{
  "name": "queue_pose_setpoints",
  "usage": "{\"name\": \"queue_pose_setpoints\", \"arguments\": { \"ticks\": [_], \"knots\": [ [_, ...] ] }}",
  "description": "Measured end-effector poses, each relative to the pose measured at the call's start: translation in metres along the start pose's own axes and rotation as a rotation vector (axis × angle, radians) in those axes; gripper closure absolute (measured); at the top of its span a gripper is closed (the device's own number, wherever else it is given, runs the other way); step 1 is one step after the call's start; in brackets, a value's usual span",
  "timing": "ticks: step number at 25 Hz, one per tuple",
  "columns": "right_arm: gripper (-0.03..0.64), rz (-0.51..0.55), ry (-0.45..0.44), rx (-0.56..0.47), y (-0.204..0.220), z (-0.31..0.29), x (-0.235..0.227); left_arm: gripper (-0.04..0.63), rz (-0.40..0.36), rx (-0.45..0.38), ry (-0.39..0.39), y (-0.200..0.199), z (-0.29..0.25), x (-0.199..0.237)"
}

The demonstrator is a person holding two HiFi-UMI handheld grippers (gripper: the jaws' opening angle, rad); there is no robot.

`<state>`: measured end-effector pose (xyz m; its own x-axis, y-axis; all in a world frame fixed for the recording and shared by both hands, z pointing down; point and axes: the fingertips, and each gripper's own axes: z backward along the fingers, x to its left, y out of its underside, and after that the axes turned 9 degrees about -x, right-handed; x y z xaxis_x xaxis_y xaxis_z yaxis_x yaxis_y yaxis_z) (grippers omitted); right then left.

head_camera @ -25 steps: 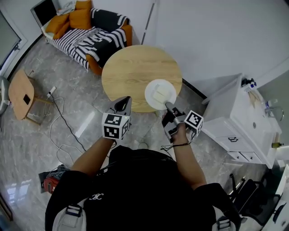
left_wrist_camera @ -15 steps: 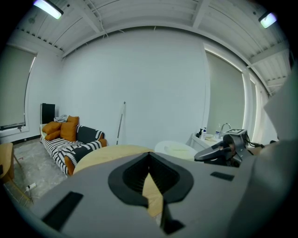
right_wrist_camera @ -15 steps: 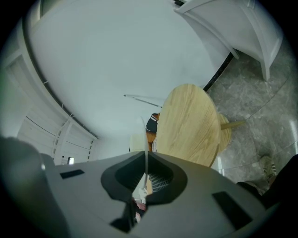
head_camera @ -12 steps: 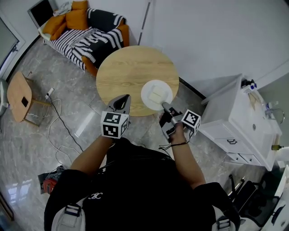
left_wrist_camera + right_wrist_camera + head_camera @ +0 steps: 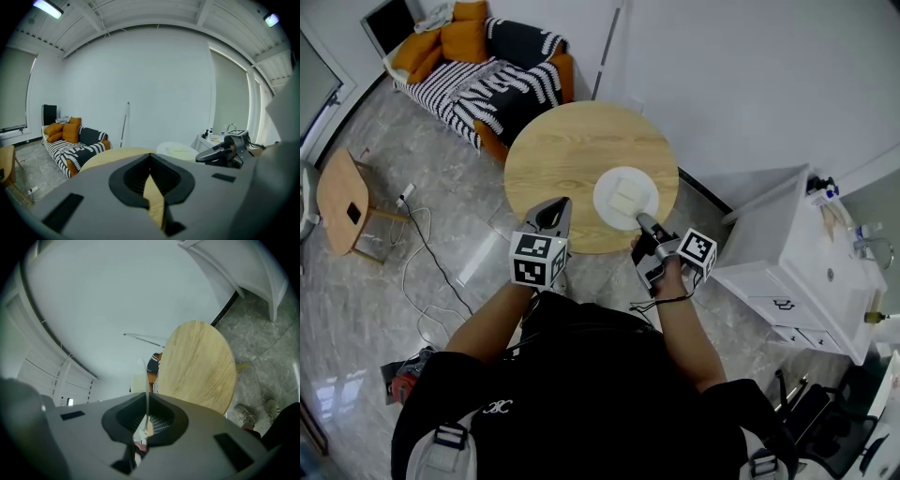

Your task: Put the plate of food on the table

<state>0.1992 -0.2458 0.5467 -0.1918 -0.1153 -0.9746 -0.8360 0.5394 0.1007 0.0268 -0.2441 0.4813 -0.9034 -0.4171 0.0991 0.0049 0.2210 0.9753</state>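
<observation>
A white plate [image 5: 625, 199] with pale food on it hangs over the near right part of the round wooden table [image 5: 572, 150]. My right gripper [image 5: 641, 219] is shut on the plate's near rim. In the right gripper view the plate [image 5: 146, 376] shows edge-on as a thin white line between the jaws of the right gripper [image 5: 146, 416]. To the plate's left, my left gripper [image 5: 555, 208] is level with the table's near edge, shut and holding nothing. The left gripper view shows that left gripper [image 5: 151, 180], with the plate [image 5: 180, 151] and the right gripper [image 5: 220, 152] to its right.
A striped sofa [image 5: 487, 70] with orange cushions stands beyond the table. On the right is a white cabinet [image 5: 797, 262] with bottles on it. A small wooden side table [image 5: 342, 197] and loose cables [image 5: 422, 253] lie on the marble floor to the left.
Both grippers have moved a little forward, and the plate now lies further in over the table top. The right gripper's hold on the rim is unchanged.
</observation>
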Motion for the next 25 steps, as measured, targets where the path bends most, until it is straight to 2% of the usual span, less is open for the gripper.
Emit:
{"name": "queue_pose_setpoints", "arguments": {
  "ticks": [3, 14, 25],
  "knots": [
    [0.601, -0.003, 0.004, -0.007, 0.004, -0.03, 0.005, 0.588, -0.003, 0.004, 0.01, -0.005, -0.013, 0.027],
    [0.6, -0.009, 0.011, -0.028, 0.009, -0.051, 0.009, 0.588, -0.023, 0.019, 0.054, -0.01, -0.024, 0.042],
    [0.6, 0.008, 0.034, -0.087, 0.016, -0.091, 0.014, 0.588, -0.01, 0.026, 0.112, -0.013, -0.051, 0.095]
  ]
}}
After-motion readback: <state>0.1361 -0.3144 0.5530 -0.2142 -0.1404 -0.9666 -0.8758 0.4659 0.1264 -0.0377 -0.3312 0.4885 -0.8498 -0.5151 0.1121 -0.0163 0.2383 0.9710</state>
